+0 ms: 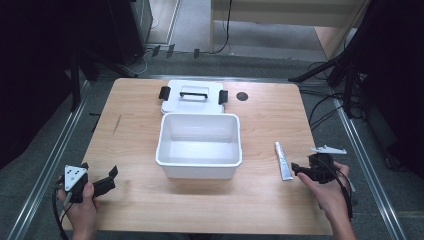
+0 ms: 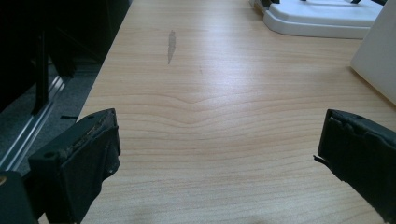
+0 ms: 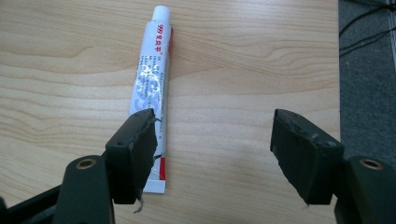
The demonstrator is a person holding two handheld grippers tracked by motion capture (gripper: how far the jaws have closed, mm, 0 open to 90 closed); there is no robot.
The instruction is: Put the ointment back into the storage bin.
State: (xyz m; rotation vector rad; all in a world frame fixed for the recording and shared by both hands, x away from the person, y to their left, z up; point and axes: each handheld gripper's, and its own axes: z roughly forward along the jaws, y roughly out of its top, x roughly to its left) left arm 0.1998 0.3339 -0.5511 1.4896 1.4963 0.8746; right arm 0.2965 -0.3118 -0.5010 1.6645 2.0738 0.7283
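Note:
A white-and-red tube (image 1: pixel 283 160) with a white cap lies on the wooden table, right of an open white bin (image 1: pixel 165 145). My right gripper (image 1: pixel 300 168) sits just right of the tube's near end, held in a hand. In the right gripper view it (image 3: pixel 212 135) is open; the tube (image 3: pixel 152 84) lies along its left jaw, which hides the crimped end, and bare wood shows between the jaws. My left gripper (image 1: pixel 100 171) rests at the table's front left, open (image 2: pixel 217 135), nothing between its jaws.
The bin's white lid (image 1: pixel 192 97), with black handle and clips, lies flat behind the bin; bin wall (image 2: pixel 373 56) and lid (image 2: pixel 322 18) show far right in the left gripper view. A dark round hole (image 1: pixel 242 96) marks the back. Metal rails flank both table sides.

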